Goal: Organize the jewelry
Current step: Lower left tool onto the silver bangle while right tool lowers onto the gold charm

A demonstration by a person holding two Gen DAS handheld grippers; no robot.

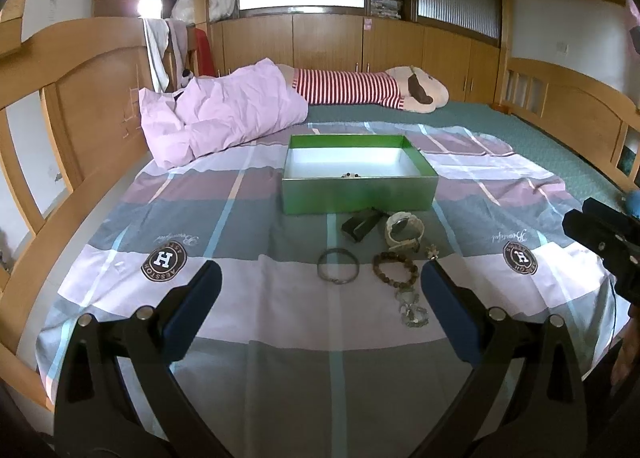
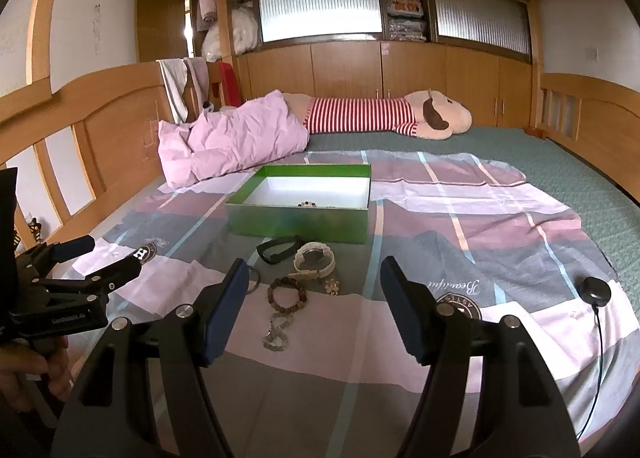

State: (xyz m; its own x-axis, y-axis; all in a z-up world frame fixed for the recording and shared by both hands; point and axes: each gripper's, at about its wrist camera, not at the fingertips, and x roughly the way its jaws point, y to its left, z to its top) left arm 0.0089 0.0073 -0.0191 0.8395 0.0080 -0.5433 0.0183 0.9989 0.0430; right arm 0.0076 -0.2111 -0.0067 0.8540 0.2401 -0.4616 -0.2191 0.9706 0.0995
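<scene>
Jewelry lies just ahead of both spread, empty grippers, with the box beyond it.

In the right wrist view the right gripper [image 2: 310, 290] frames the bead bracelet [image 2: 287, 290] at frame centre, the chain [image 2: 278, 332] nearer, its length running toward the camera; the left gripper [image 1: 320, 282] frames the bangle [image 1: 338, 263]. Farther up lie the white watch [image 2: 314, 258] and black band [image 2: 278, 250], then the green box [image 2: 296, 224] on the bed.

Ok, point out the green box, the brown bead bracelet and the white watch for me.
green box [image 1: 358, 194], left wrist view, on its near outer wall.
brown bead bracelet [image 2: 273, 287], right wrist view, on the beads at its left side.
white watch [image 2: 315, 255], right wrist view, on its dark face.
</scene>
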